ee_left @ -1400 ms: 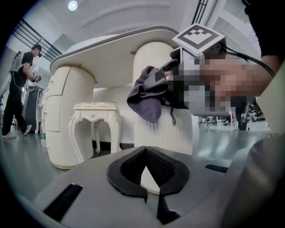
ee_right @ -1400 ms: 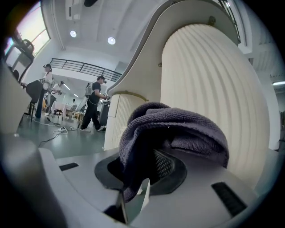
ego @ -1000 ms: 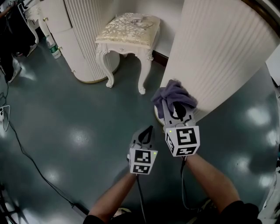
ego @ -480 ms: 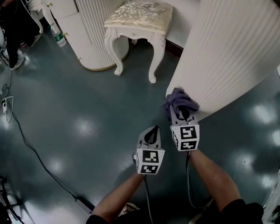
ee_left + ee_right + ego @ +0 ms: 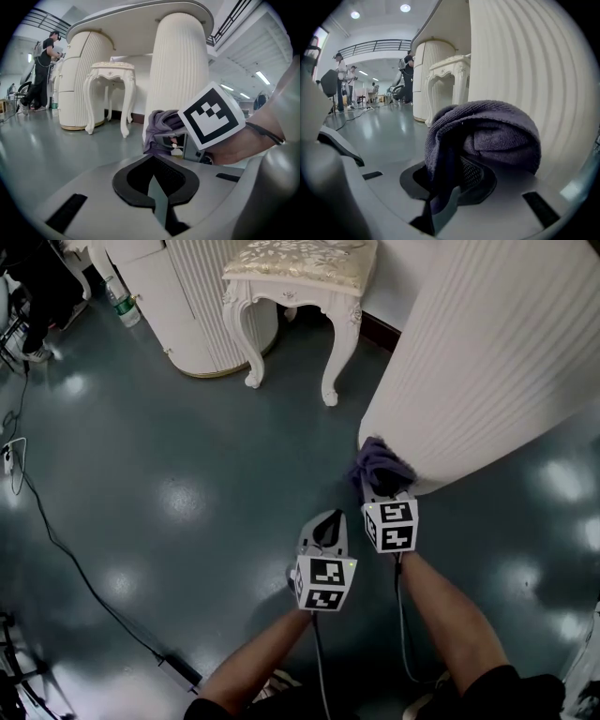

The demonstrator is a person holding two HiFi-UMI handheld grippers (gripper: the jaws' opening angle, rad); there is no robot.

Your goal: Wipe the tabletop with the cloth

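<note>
Left gripper (image 5: 324,526): jaws pressed together, empty, low over the floor. Right gripper (image 5: 383,486) pinches the bunched purple cloth (image 5: 379,461) at the ribbed pedestal (image 5: 487,362), well below the tabletop (image 5: 140,21). Risk: the wad snags on the ribs and slips from the pinch.

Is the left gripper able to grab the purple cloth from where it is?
Probably yes. The cloth is clamped in the right gripper, close beside the left gripper, and nothing stands between them. The left gripper is shut, so it would need to open first.
</note>
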